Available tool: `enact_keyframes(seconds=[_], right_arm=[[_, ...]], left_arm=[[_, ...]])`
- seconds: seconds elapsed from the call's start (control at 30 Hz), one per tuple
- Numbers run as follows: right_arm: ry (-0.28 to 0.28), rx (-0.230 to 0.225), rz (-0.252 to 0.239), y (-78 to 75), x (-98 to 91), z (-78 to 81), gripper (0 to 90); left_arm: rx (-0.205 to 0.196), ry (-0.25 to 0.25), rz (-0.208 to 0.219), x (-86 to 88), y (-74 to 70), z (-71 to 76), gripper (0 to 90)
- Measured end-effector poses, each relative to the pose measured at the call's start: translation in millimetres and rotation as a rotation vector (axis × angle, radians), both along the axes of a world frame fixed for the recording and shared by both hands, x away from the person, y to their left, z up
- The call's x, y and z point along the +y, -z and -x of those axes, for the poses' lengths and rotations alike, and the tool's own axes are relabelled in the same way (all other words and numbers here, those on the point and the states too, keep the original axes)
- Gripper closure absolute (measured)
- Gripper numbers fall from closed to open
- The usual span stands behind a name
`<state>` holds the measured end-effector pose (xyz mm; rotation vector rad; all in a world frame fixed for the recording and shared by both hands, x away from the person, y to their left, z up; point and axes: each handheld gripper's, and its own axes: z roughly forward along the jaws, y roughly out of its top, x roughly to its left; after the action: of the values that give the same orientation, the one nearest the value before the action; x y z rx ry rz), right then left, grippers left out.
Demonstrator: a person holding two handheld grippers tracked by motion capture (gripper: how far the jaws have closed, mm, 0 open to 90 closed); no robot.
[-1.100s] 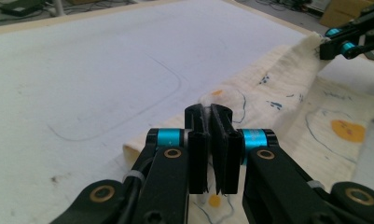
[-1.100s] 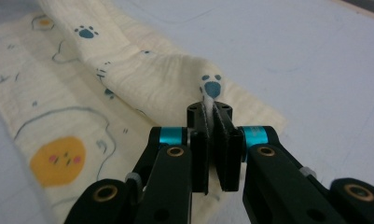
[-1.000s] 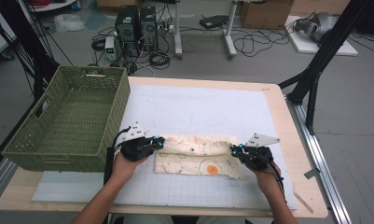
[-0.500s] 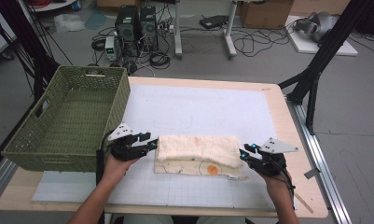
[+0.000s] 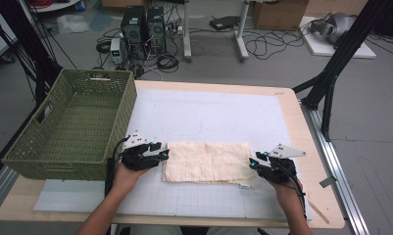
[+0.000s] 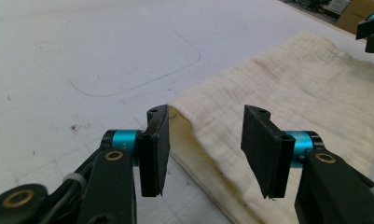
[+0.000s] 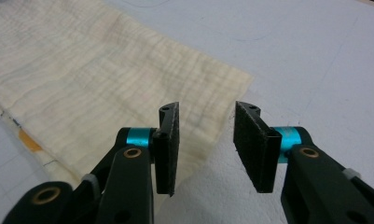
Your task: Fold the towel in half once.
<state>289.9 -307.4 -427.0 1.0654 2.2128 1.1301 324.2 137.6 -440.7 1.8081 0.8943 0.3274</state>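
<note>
Your left tongs (image 5: 160, 155) parted, just opened, at cloth (image 5: 208, 162) left edge, your right tongs (image 5: 253, 163) parted, just opening, at right edge, cloth folded flat on counter (image 5: 213, 110), no readable writing

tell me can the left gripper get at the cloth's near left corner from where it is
Probably yes. The left gripper sits right at the folded cloth's left edge, jaws open after just opening, nothing between them and the corner.

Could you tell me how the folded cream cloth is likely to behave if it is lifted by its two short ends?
The cloth looks thin and crinkled, so it would probably sag in the middle. It lies in folded layers, so they may slip apart. It seems light and unlikely to break.
</note>
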Motion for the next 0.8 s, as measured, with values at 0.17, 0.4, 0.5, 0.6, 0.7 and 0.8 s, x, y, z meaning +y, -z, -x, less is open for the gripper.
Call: enact_keyframes(seconds=[0.17, 0.4, 0.5, 0.6, 0.7, 0.8], right_arm=[[0.0, -0.004, -0.009, -0.8, -1.9, 1.3, 59.2], [0.017, -0.005, -0.029, -1.0, -8.4, 2.8, 58.8], [0.016, -0.005, -0.031, -1.6, -9.2, 3.2, 58.8], [0.009, -0.004, -0.038, -2.7, -8.8, 3.6, 58.8], [-0.043, 0.013, -0.058, -0.2, -5.6, 4.7, 55.2], [-0.07, 0.05, -0.056, 7.3, 0.0, 5.1, 53.2]], left_arm=[[0.01, -0.001, 0.051, -1.8, 0.8, -2.4, 52.3], [-0.004, -0.002, 0.06, -6.8, -4.9, -3.7, 52.5], [-0.006, 0.013, 0.048, -7.8, -3.8, -4.2, 52.5], [0.004, 0.016, 0.034, -7.6, -2.0, -4.8, 52.3], [0.001, 0.017, 0.037, -7.3, -2.5, -3.3, 52.2], [0.012, 0.023, 0.04, -6.8, -2.9, -2.9, 53.4]])
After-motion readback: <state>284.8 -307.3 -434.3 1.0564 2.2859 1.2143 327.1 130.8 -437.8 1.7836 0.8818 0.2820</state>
